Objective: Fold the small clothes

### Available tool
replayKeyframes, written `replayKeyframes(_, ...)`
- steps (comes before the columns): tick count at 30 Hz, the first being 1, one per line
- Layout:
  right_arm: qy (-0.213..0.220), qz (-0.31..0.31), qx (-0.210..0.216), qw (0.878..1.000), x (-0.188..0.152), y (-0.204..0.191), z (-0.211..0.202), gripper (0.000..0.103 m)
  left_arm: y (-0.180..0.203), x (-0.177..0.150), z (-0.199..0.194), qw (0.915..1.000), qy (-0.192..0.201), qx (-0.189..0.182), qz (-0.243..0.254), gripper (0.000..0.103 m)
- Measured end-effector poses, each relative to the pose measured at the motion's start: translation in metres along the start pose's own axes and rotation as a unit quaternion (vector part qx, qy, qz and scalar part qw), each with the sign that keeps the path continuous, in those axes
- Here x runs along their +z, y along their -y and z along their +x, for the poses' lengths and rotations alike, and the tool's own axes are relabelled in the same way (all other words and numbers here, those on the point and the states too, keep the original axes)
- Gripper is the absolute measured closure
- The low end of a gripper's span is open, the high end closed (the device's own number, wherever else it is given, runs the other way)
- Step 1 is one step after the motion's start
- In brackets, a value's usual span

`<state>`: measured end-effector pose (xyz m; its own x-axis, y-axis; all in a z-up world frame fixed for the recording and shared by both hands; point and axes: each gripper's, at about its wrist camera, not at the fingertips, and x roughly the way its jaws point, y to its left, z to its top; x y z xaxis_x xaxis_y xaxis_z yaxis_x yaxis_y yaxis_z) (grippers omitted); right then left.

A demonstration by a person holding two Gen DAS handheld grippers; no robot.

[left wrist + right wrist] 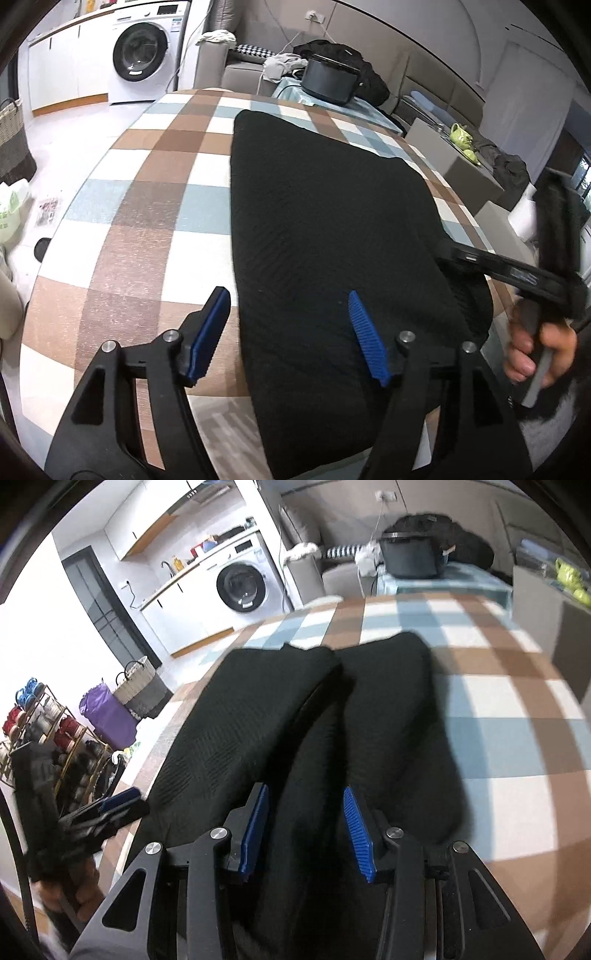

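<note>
A black garment [325, 221] lies flat on the checked tablecloth [147, 206]. My left gripper [288, 325] is open above the garment's near left edge, one blue pad over the cloth, one over the garment. The right gripper shows in the left wrist view [480, 258] at the garment's right edge, held by a hand. In the right wrist view the garment [388, 720] shows two long folds side by side. My right gripper [304, 819] is open just above it, nothing between the pads. The left gripper [118, 805] shows at the left.
A dark pot [328, 81] stands on a teal stand beyond the table's far edge. A washing machine [144, 55], a woven basket [11, 140] and a shoe rack [48, 731] stand on the floor to the left. Grey boxes [454, 162] are at the right.
</note>
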<state>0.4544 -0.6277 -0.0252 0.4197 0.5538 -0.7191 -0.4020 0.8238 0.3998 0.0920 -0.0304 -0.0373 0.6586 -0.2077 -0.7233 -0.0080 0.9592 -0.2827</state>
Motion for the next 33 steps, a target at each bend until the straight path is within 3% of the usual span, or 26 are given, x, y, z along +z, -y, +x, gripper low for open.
replayKeyframes(3,-0.02,0.018,-0.002,1.0,0.01,0.005,0.025,0.06,0.006,-0.002,0.002,1.0,-0.003,0.0,0.009,0.039)
replayKeyframes(6,-0.012,0.012,-0.015,1.0,0.021,0.002,0.038,0.068,0.008,-0.003,0.004,0.9999,-0.006,-0.004,0.01,0.039)
replayKeyframes(8,-0.02,0.014,-0.014,1.0,0.029,0.001,0.046,0.089,0.008,-0.003,0.004,0.9999,-0.004,-0.003,0.009,0.039)
replayKeyframes(9,-0.024,0.007,-0.011,1.0,0.031,-0.001,0.046,0.095,0.007,-0.002,0.003,0.9999,-0.003,-0.004,0.009,0.039)
replayKeyframes(10,-0.008,-0.008,-0.007,1.0,0.032,-0.007,0.037,0.096,0.007,-0.002,0.002,1.0,-0.001,-0.006,0.007,0.039)
replayKeyframes(12,0.077,-0.059,0.018,0.995,0.029,-0.024,-0.001,0.096,0.005,-0.001,-0.002,1.0,0.006,-0.005,0.001,0.039)
replayKeyframes(15,0.117,-0.081,-0.02,0.99,0.018,-0.029,-0.032,0.096,0.003,0.001,-0.006,0.9999,0.011,-0.004,-0.003,0.039)
replayKeyframes(18,0.092,-0.053,-0.08,0.991,0.013,-0.008,-0.023,0.096,0.002,0.001,-0.004,1.0,0.008,-0.001,-0.004,0.039)
replayKeyframes(20,0.045,-0.014,-0.097,0.994,0.011,0.014,-0.007,0.095,0.003,0.0,-0.003,1.0,0.003,0.001,-0.006,0.039)
replayKeyframes(21,0.019,0.003,-0.086,0.996,0.01,0.023,0.0,0.095,0.004,-0.001,-0.003,1.0,0.002,0.002,-0.005,0.039)
replayKeyframes(27,0.008,0.041,-0.034,0.999,0.012,0.045,0.002,0.085,0.008,-0.001,0.004,1.0,-0.006,0.006,-0.003,0.039)
replayKeyframes(31,0.012,0.033,-0.034,0.999,0.018,0.04,0.008,0.085,0.01,-0.001,0.009,0.9999,-0.01,0.005,-0.001,0.039)
replayKeyframes(33,0.024,0.013,-0.037,0.999,0.022,0.033,0.004,0.093,0.01,0.0,0.011,0.9999,-0.01,0.005,-0.001,0.039)
